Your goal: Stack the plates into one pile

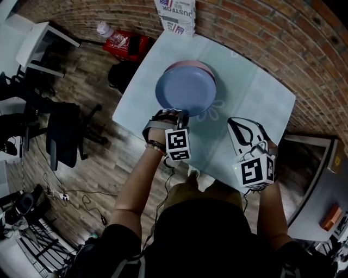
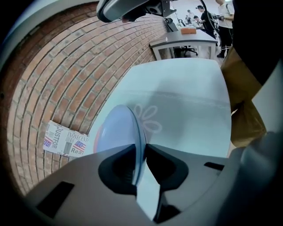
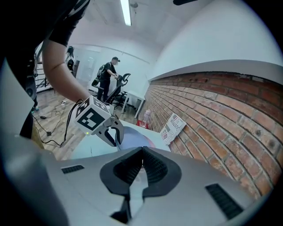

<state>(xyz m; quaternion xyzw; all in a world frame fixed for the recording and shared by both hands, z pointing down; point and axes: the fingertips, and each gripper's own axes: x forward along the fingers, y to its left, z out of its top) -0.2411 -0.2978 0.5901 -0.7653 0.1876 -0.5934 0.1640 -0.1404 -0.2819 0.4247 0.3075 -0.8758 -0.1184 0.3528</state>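
A blue plate [image 1: 186,89] lies on top of a pink plate [image 1: 190,64] on the pale blue table [image 1: 255,92]. My left gripper [image 1: 181,114] reaches in at the blue plate's near rim. In the left gripper view that rim [image 2: 117,132] runs between the two jaws, which stand slightly apart around it, and the pink plate [image 2: 94,141] peeks out behind. My right gripper [image 1: 239,124] hovers to the right of the plates, over the table, jaws shut with nothing between them [image 3: 142,151]. The right gripper view also shows the left gripper [image 3: 110,130] at the blue plate [image 3: 132,142].
A printed cardboard box [image 1: 176,16] stands against the brick wall at the table's far edge. On the floor to the left are a red crate with a bottle [image 1: 122,40] and a dark chair [image 1: 65,136]. A grey desk [image 1: 321,190] stands at the right.
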